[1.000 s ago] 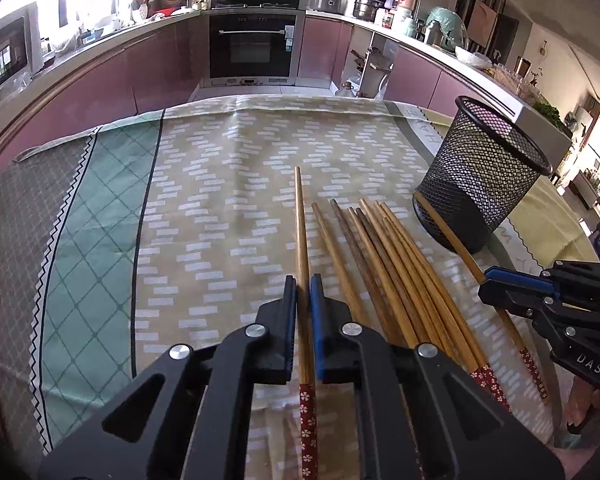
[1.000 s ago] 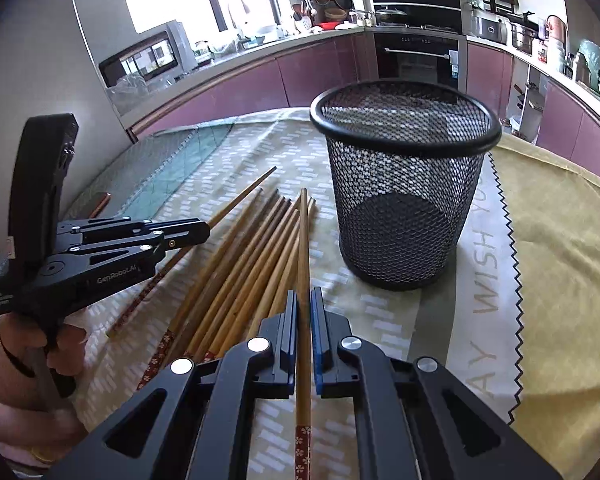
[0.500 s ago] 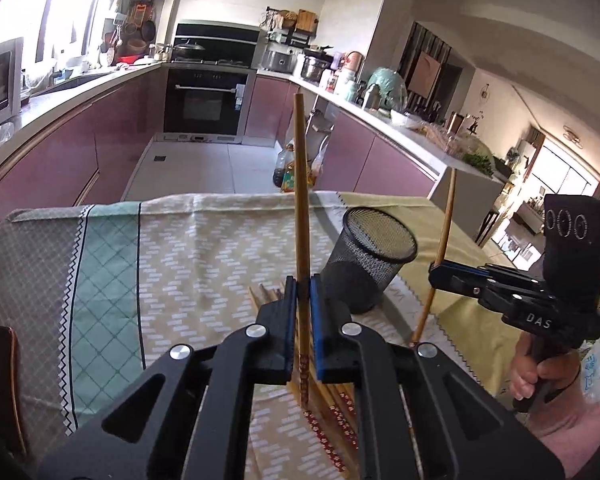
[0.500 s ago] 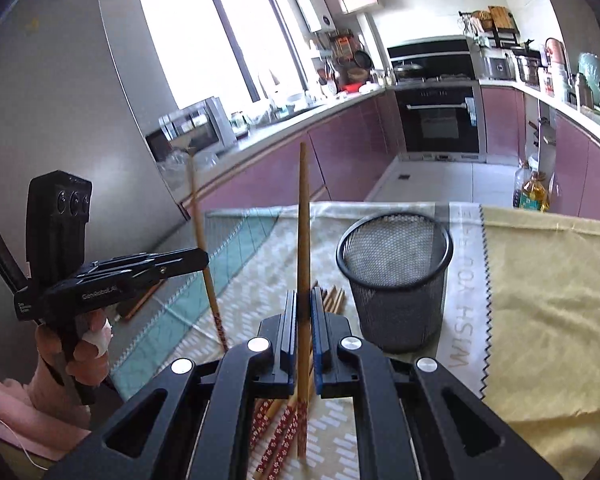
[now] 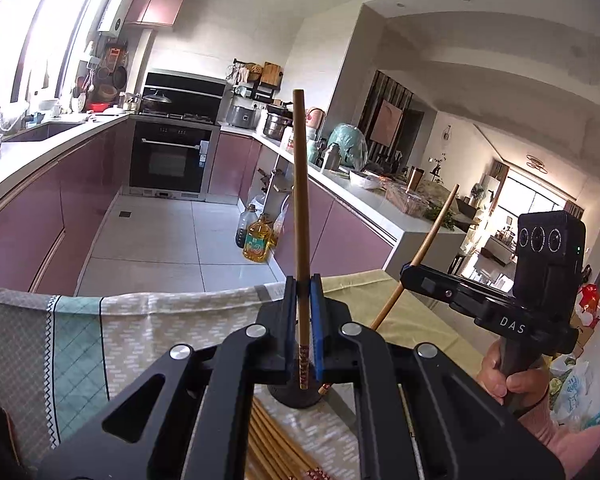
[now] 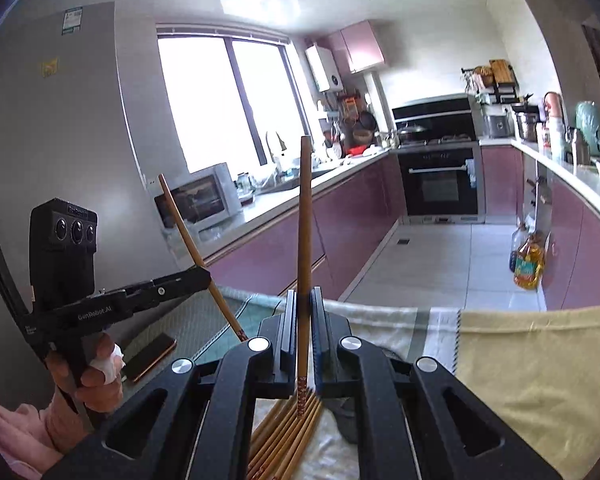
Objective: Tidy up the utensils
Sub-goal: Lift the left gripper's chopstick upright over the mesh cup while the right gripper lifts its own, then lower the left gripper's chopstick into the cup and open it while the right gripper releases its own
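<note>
The left gripper (image 5: 302, 296) pinches one chopstick (image 5: 301, 200) tight between its two jaws. The stick stands almost straight up, with its red patterned end hanging down below the jaws. The right gripper (image 6: 302, 308) pinches another chopstick (image 6: 304, 220) the same way, and it stands nearly upright too. Both sticks are up in the air above the table (image 5: 147, 328). The rest of the chopsticks (image 6: 287, 432) lie in a bunch on the tablecloth below. A bit of the black mesh basket (image 5: 295, 398) shows under the left gripper, just beside the bunch. A hand (image 5: 504, 376) holds the right gripper's handle.
</note>
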`<state>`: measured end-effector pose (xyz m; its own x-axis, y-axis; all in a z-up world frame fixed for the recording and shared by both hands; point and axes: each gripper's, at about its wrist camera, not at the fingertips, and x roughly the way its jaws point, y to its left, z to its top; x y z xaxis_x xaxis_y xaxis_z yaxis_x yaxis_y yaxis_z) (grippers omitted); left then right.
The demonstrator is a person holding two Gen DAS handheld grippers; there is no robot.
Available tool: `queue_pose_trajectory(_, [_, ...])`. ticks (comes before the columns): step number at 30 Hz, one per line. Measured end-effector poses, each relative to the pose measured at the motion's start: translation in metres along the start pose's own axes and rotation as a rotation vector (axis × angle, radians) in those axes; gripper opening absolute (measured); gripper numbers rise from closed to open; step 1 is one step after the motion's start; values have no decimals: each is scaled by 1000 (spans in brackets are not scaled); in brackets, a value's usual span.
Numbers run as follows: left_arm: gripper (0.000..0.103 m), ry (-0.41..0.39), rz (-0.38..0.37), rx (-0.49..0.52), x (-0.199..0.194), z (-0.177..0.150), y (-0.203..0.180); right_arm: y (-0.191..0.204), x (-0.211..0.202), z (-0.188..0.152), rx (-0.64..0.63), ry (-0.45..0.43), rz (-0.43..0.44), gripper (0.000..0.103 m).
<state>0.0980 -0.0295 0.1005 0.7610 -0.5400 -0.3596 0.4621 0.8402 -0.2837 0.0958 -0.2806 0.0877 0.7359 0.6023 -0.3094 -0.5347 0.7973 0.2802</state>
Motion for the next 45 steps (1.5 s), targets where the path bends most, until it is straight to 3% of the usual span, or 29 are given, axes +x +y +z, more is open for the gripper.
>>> queue_pose_trajectory(6, [7,39,-4,40,38,10,-13,-23,8,13,12,7,-50,6])
queue_pose_trajectory(17, [7,301,31,114,123,-40,-16,-43,76,-23,35,289,-75,6])
queue_pose_trajectory(25, [8,330,64,107,147,-52,-1,-53,95,-28,78,331,-102,6])
queue_pose_trajectory(33, [20,277,87,72,127,-55,8,-54,85,-25,101,270,-133,17])
queue_pose_trajectory(35, [40,241,111,64,112,-56,12,-50,73,-25,94,236,-140,21])
queue_pose_trajectory(40, [43,176,152,57,68,-65,27,-26,38,-31,42,170,-77,31])
queue_pose_trajectory(42, [46,172,166,55,54,-72,33,-13,26,-37,8,159,-51,38])
queue_pose_trajectory(45, [49,198,204,57,40,-90,41,2,18,-51,-23,183,1,41])
